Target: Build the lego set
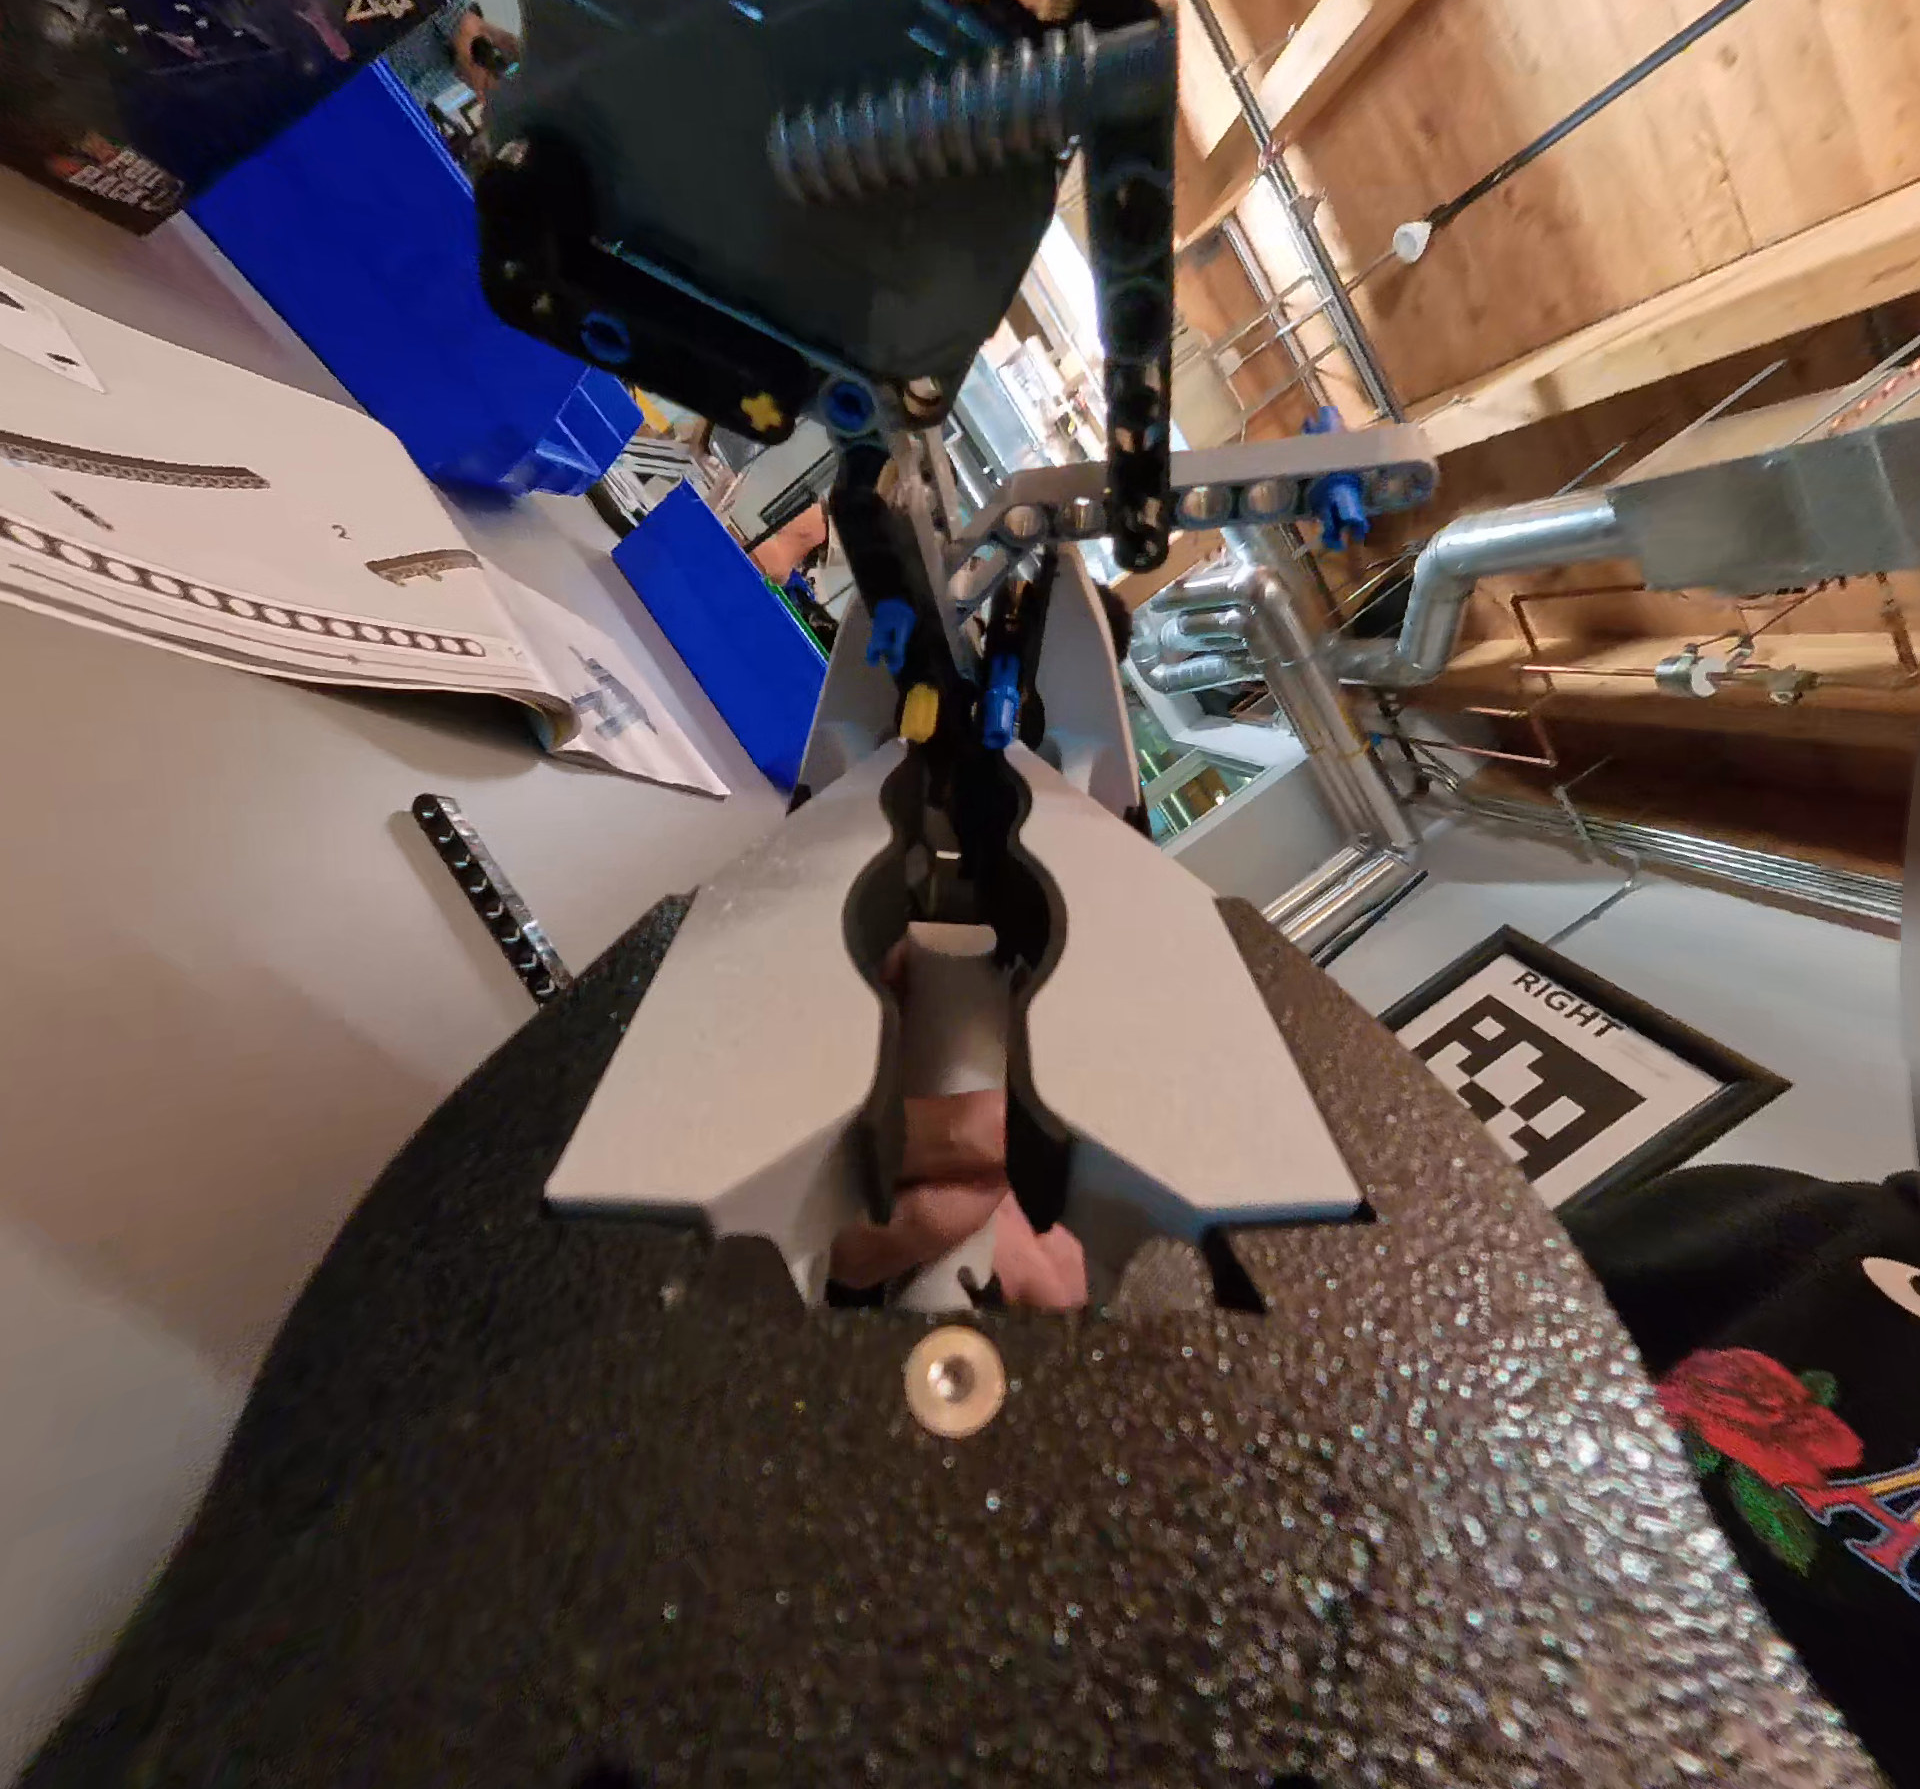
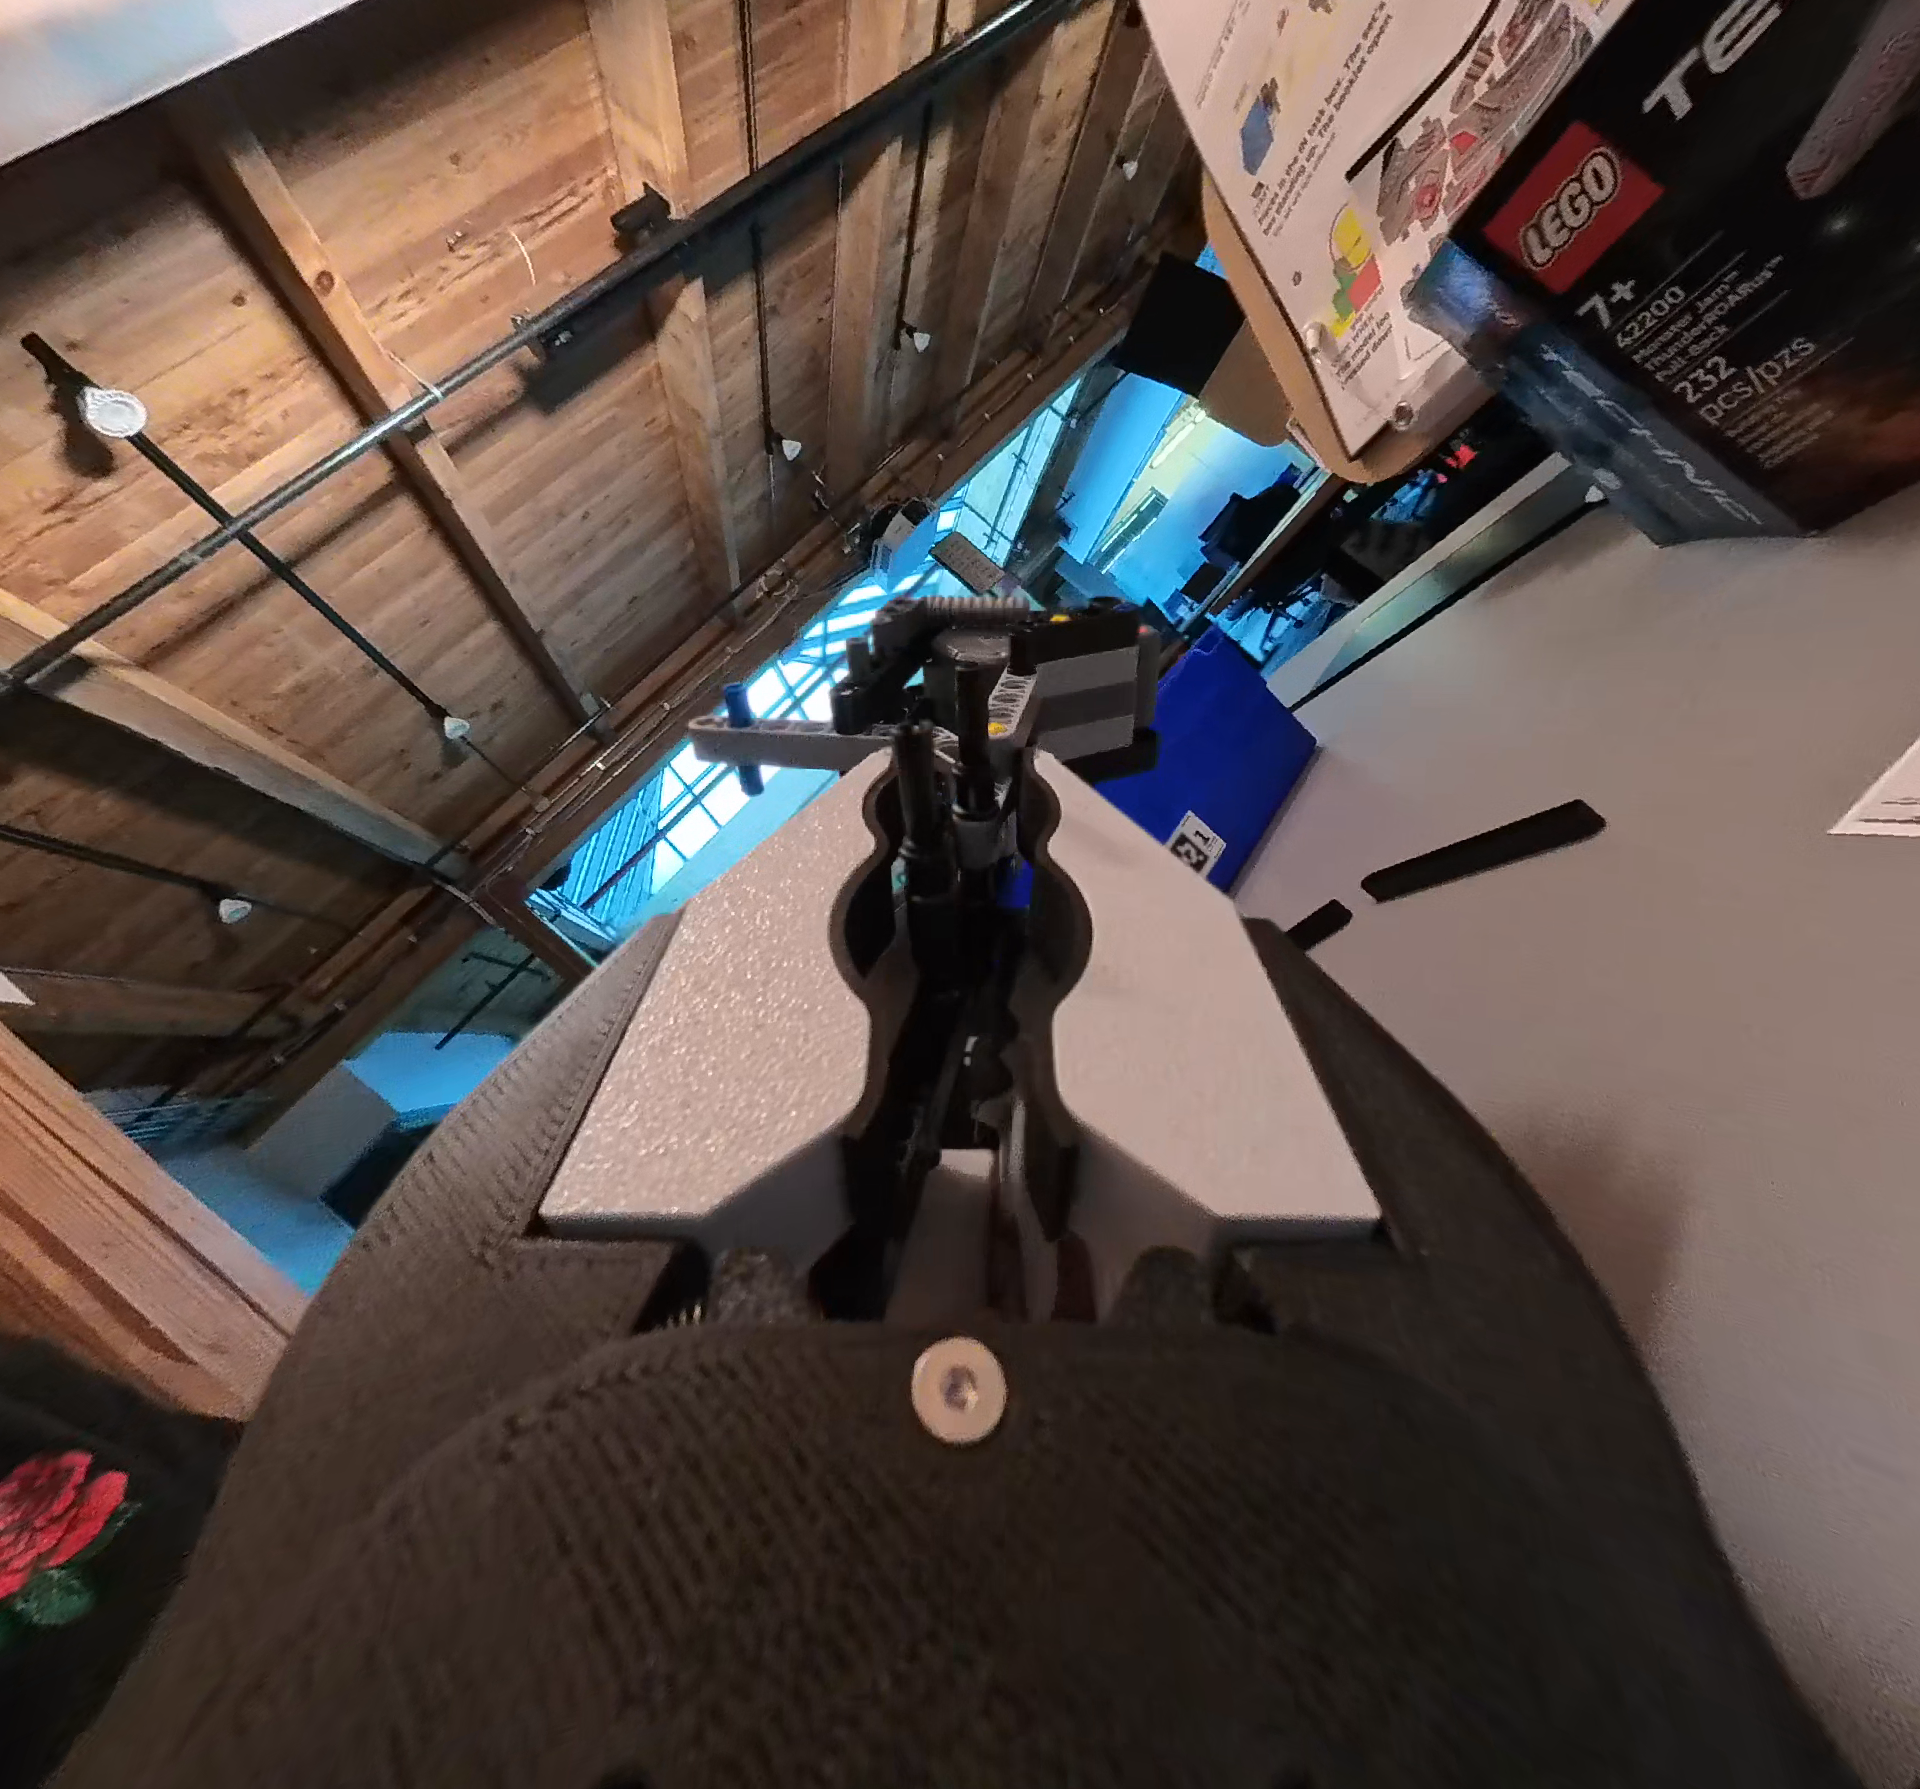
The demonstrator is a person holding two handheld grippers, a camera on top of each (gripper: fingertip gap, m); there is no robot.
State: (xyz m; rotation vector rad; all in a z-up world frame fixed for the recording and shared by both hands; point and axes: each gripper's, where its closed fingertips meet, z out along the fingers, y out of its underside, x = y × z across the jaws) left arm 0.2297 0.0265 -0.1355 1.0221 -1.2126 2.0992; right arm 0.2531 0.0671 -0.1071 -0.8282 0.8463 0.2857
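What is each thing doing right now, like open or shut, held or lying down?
Left gripper: shut on the lego model.
Right gripper: shut on the lego model.
Lego model: held up off the table.
Instruction booklet: lying open.
Long black beam: lying loose on the table.

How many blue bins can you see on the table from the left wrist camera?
2 blue bins: one beside the dark box at upper left, the other nearer, just past the open booklet. The lego assembly may hide more.
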